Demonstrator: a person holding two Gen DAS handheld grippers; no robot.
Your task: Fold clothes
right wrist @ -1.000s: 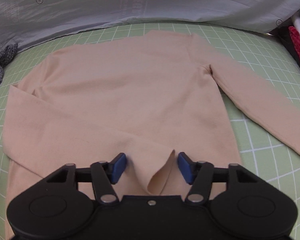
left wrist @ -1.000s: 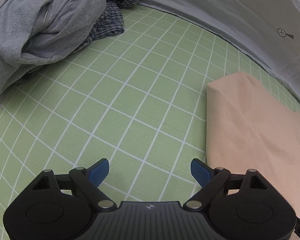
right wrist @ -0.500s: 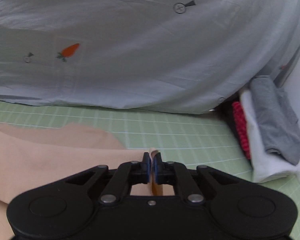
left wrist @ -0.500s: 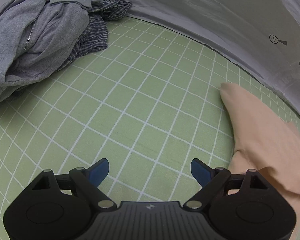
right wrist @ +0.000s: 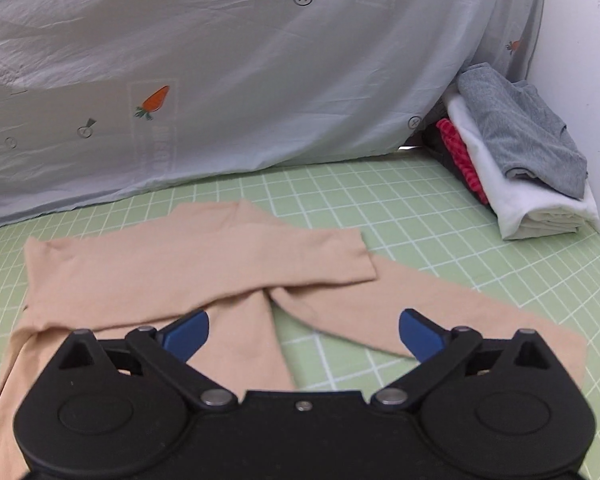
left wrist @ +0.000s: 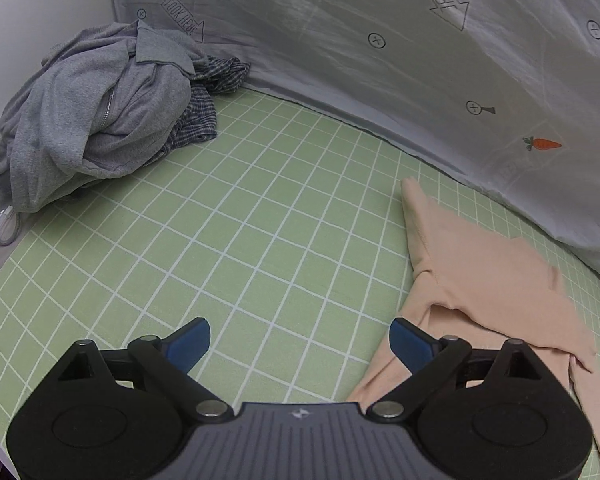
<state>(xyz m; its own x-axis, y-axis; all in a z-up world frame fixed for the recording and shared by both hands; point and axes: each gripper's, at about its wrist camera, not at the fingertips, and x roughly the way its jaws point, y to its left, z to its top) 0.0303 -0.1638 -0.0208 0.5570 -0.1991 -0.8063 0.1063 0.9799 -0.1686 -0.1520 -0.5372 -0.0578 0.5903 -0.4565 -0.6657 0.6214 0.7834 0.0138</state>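
A peach long-sleeved top (right wrist: 180, 264) lies partly folded on the green checked sheet (right wrist: 440, 240), one part laid across it and a sleeve (right wrist: 440, 312) trailing to the right. My right gripper (right wrist: 303, 330) hovers above it, its jaws opening wide, nothing pinched between them. In the left wrist view the same peach top (left wrist: 480, 280) lies at the right. My left gripper (left wrist: 300, 344) hangs over bare sheet just left of the top's edge, its jaws opening, nothing between its fingers.
A heap of unfolded grey and plaid clothes (left wrist: 96, 116) lies at the back left. A stack of folded clothes (right wrist: 520, 168) stands at the back right by the wall. A grey printed cloth (right wrist: 240, 80) hangs along the back.
The right gripper closed on the top's hem, carried it over and has let go, its jaws now wide. The top has gone from spread flat to partly folded. Both grippers have risen.
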